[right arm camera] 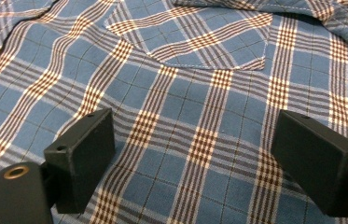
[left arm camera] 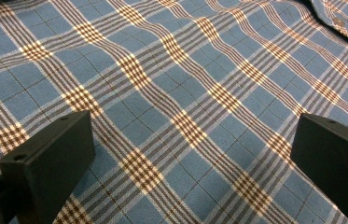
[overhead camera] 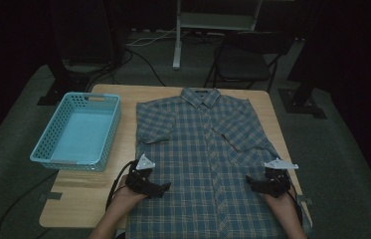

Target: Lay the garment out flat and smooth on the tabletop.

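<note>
A blue plaid short-sleeved shirt (overhead camera: 208, 149) lies spread flat on the wooden table (overhead camera: 93, 194), collar at the far edge. My left gripper (overhead camera: 165, 187) rests over the shirt's lower left part, pointing inward, held by a hand. Its jaws stand wide apart above flat cloth (left arm camera: 185, 116), with nothing between them. My right gripper (overhead camera: 248, 181) sits over the lower right part, also pointing inward. Its jaws are wide apart just above the cloth, below the chest pocket (right arm camera: 199, 42), gripping nothing.
A light blue plastic basket (overhead camera: 77, 130) stands on the table's left side, with nothing in it. A strip of bare table lies between it and the shirt. Behind the table are a dark chair (overhead camera: 245, 59), cables and stand legs on the floor.
</note>
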`<state>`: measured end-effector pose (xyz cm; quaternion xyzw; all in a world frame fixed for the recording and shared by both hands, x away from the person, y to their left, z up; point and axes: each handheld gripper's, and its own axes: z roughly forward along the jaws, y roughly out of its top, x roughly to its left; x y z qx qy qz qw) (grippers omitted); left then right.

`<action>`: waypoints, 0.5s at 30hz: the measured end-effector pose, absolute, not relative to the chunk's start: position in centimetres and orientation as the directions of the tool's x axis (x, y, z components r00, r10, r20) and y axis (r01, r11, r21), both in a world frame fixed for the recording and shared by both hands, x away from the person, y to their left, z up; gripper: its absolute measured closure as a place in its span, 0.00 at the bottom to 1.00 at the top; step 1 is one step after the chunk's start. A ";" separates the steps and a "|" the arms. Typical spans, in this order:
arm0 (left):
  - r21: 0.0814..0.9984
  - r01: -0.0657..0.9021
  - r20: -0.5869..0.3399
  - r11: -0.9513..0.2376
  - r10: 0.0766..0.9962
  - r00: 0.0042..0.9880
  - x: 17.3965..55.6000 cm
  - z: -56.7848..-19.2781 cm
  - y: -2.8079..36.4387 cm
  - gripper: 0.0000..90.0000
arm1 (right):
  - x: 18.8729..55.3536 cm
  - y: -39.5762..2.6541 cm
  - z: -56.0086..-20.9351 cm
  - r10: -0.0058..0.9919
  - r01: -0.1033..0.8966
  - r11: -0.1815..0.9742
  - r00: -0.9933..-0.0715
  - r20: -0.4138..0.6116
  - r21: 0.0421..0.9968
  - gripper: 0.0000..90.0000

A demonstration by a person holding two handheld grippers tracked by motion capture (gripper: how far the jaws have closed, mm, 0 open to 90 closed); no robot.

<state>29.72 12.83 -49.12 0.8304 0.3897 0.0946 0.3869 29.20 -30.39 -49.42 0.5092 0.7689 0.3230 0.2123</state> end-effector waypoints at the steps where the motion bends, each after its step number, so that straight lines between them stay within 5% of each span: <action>1: 0.716 0.574 -0.144 -0.397 0.720 0.678 29.7 -49.1 12.8 0.00 | 28.8 -30.5 -49.4 0.922 0.648 0.269 -0.387 0.004 0.712 0.14; 15: 0.712 0.535 -0.108 -0.454 0.683 0.722 27.8 -49.2 11.9 0.00 | 24.5 -30.9 -49.5 0.936 0.660 0.247 -0.352 0.002 0.709 0.14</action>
